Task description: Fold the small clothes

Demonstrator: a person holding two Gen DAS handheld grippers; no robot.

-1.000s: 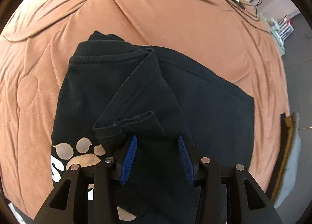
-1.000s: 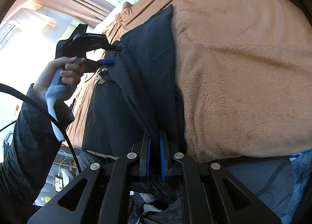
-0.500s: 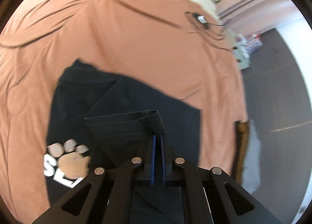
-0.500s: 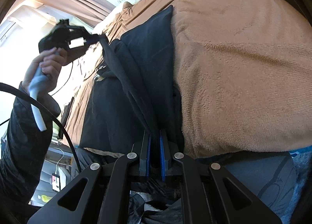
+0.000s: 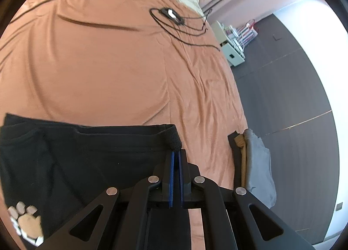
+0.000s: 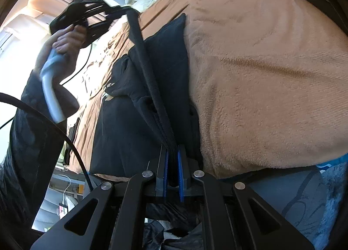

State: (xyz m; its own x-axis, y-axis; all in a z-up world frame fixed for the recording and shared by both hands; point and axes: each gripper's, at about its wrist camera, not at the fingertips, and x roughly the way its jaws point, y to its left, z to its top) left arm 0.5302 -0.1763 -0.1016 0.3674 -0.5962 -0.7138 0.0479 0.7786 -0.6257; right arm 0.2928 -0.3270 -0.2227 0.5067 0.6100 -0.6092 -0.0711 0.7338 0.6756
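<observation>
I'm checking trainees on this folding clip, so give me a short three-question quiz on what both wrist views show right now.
1. True or false: the right gripper stands open and empty.
2. What does the left gripper grip? A) grey folded cloth B) the hem of the black cotton T-shirt with the paw print C) black cable
3. Fill in: the T-shirt lies on a ____ blanket.

Key: 1 false, its jaws are shut on the T-shirt's edge. 2 B. 3 orange-brown.
</observation>
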